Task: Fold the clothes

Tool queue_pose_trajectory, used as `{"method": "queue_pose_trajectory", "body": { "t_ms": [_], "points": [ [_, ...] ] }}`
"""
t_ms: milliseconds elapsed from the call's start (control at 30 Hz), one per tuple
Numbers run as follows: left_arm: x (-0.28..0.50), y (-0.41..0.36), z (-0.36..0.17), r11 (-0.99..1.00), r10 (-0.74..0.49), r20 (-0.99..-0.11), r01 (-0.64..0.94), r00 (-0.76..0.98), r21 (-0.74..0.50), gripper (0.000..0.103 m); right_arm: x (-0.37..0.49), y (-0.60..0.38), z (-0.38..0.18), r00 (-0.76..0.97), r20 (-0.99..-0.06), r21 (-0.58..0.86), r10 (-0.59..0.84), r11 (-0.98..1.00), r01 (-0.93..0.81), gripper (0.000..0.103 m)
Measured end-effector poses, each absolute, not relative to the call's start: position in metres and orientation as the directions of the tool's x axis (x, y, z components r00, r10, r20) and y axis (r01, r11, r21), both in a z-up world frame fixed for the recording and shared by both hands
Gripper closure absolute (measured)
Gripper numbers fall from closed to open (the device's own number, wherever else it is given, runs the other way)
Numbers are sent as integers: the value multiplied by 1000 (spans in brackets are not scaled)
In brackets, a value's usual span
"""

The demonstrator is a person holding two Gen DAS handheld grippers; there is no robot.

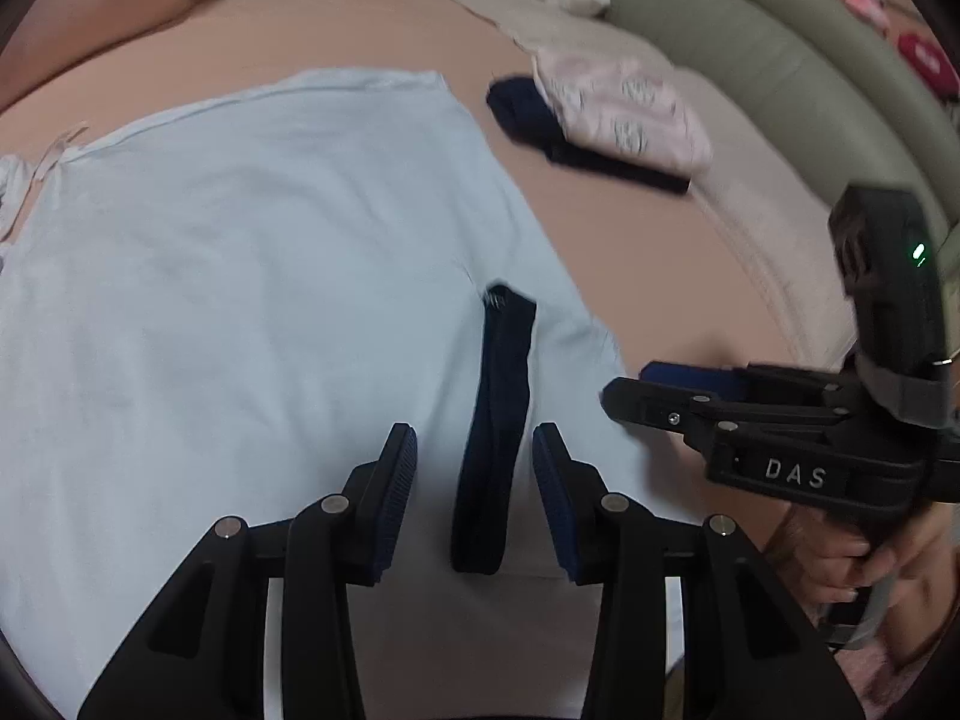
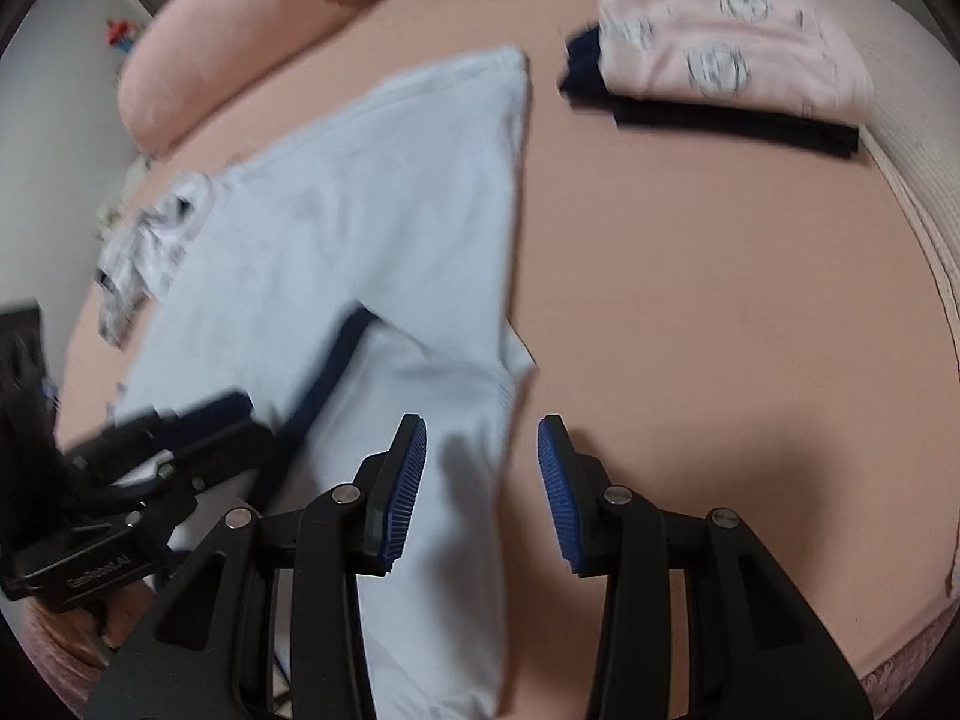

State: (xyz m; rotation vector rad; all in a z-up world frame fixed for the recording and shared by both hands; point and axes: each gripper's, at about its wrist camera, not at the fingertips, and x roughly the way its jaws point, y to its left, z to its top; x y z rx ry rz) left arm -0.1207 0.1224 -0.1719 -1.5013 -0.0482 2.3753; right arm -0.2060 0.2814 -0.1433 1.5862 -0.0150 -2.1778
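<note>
Left wrist view, left to right: light blue garment (image 1: 252, 276) spread flat on the pink bed sheet (image 1: 372, 24), filling the left and middle of the frame. Its long axis runs from near the camera away toward the far hem. White drawstring or lace bit (image 1: 36, 180) at its far left edge. Navy band (image 1: 495, 420) lies on the garment, running lengthwise toward the camera, its near end between the fingers of the left tool (image 1: 474, 504). Left tool released, fingers spread, nothing gripped; contact with the fabric can't be told. Farther right, a folded stack: pink printed garment (image 1: 624, 114) on top of a navy folded garment (image 1: 576, 144), well apart from the blue one. Right tool (image 1: 624, 390) comes in from the right edge, fingers near the garment's right edge.

Right wrist view, left to right: left tool (image 2: 198, 420) blurred at lower left over the garment. White patterned cloth (image 2: 150, 240) bunched just beside the blue garment (image 2: 360, 210), which runs diagonally from lower centre to upper centre. Navy band (image 2: 327, 372) follows that diagonal. Right tool (image 2: 483, 492) released, left finger over the garment's edge, right finger over bare sheet. Pink pillow (image 2: 228, 42) far back left; folded stack (image 2: 720, 54) upper right.
</note>
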Motion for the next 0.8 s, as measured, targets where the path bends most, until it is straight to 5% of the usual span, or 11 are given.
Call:
{"method": "queue_pose_trajectory", "body": {
  "t_ms": [267, 400, 700, 800],
  "points": [
    [-116, 112, -168, -958, 264, -870, -217, -417, -187, 62, -180, 278, -140, -310, -932, 49, -186, -915, 400, 61],
    [-109, 122, -174, -957, 251, -878, -243, -407, -161, 62, -159, 294, -132, -253, -917, 208, -309, -910, 358, 61],
    [-106, 121, -174, -960, 233, -888, -237, -397, -146, 61, -116, 295, -141, -328, -934, 7, -140, -928, 374, 60],
    [-95, 111, -165, -964, 249, -882, -191, -399, -186, 61, -109, 304, -135, -333, -919, 93, -211, -937, 337, 60]
  ]
}}
